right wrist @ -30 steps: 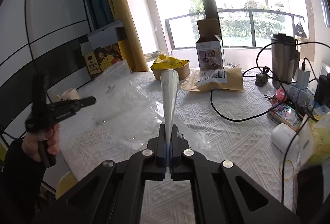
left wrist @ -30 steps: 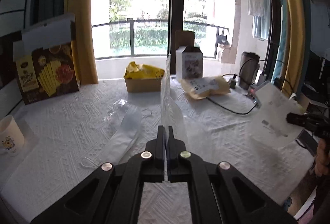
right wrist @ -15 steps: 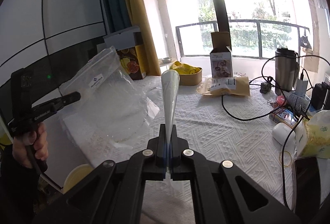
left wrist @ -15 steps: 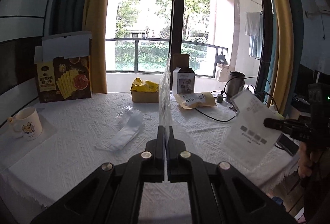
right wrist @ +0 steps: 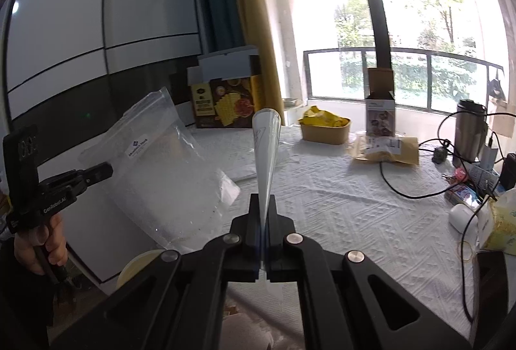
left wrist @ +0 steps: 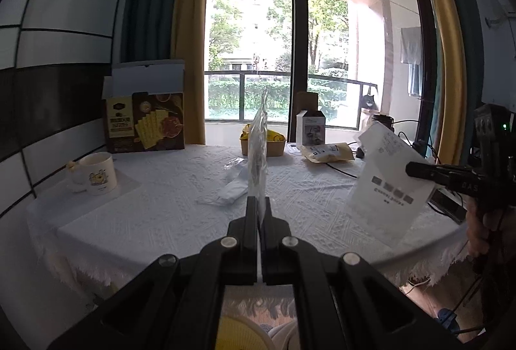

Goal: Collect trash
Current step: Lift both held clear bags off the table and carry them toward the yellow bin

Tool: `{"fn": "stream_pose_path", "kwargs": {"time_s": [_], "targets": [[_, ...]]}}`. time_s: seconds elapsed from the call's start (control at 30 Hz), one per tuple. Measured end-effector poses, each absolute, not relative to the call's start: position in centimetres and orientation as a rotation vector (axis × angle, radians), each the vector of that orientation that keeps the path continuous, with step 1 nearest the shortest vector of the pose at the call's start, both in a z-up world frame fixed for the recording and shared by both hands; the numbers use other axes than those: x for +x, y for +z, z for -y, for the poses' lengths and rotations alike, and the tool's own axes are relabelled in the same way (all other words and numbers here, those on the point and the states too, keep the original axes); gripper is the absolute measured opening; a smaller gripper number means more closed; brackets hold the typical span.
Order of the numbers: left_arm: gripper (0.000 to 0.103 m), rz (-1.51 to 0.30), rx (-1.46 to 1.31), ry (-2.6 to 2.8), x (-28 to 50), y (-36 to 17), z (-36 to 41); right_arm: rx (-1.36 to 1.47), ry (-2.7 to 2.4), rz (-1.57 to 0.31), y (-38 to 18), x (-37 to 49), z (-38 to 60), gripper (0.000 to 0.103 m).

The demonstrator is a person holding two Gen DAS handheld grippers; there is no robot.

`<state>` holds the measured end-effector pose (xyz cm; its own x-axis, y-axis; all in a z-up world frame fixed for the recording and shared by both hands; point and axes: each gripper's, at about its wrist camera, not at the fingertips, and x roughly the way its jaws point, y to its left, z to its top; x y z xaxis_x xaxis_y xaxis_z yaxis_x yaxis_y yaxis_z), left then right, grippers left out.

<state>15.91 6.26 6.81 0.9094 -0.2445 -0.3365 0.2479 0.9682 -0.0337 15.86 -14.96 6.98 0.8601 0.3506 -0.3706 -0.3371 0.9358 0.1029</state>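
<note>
Left wrist view: left gripper (left wrist: 259,208) clamps a clear bag (left wrist: 257,153) edge-on above the worktop (left wrist: 161,208). Right gripper (right wrist: 262,205) pinches a white pouch (right wrist: 266,150). Mug (left wrist: 97,173) and cracker box (left wrist: 146,121) stand behind.

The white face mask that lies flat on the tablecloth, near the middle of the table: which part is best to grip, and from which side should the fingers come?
Probably the near end of the white face mask, from above. It lies flat on the tablecloth, so a sideways approach finds no edge to close on; fingers coming down can pinch the soft fabric up. Both grippers are already shut on plastic bags.
</note>
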Motion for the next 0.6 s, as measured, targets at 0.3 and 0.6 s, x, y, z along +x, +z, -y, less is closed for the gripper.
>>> {"fn": "stream_pose_path", "kwargs": {"time_s": [0.3, 0.6], "targets": [[0.001, -0.331, -0.022, -0.218, 11.8, 6.7, -8.6, 0.011, 0.408, -0.395, 7.1, 14.0, 12.2, 0.002], [0.001, -0.329, -0.031, -0.197, 8.7, 6.3, -10.6, 0.001, 0.445, -0.366, 7.2, 11.3, 10.2, 0.002]]}}
